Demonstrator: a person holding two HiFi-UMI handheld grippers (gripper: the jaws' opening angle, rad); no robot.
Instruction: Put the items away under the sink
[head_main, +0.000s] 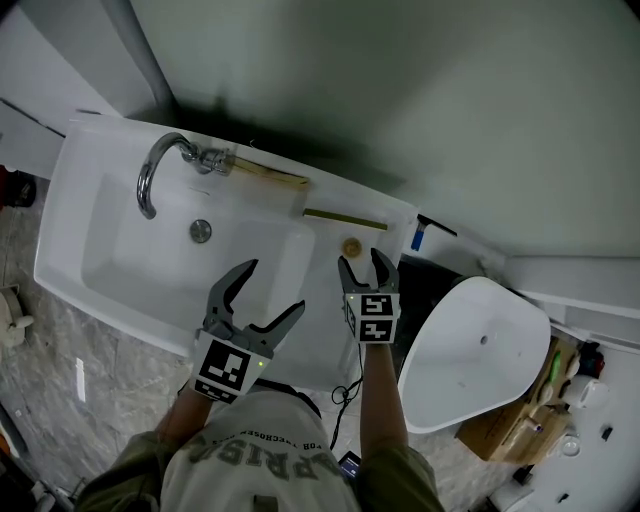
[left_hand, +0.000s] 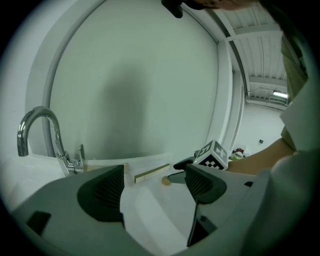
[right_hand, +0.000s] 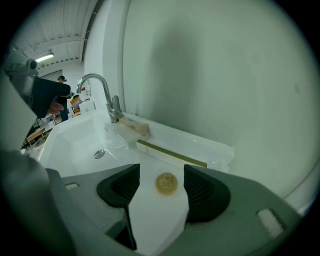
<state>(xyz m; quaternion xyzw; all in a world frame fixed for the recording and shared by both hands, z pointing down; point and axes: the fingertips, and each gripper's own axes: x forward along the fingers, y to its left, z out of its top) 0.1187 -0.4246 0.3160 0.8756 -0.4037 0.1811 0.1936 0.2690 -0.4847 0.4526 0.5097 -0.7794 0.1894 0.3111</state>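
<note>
Strip (head_main: 345, 217) lengthwise along sink ledge (head_main: 400, 226); disc (head_main: 350, 246) just before right gripper (head_main: 361, 258)

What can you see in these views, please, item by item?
Sink: one, white, centre-left.
Tap: one, chrome, sink's back rim.
Drain: one, metal, in the basin.
Flat piece: one, beige, ledge beside the tap.
Strip: one, olive-edged, ledge, further right.
Disc: one, tan, sink rim.
Toilet: one, white, right of the sink.
Left gripper: one, grey, open, over the sink's front.
Right gripper: one, grey, open, jaws either side of the disc.
</note>
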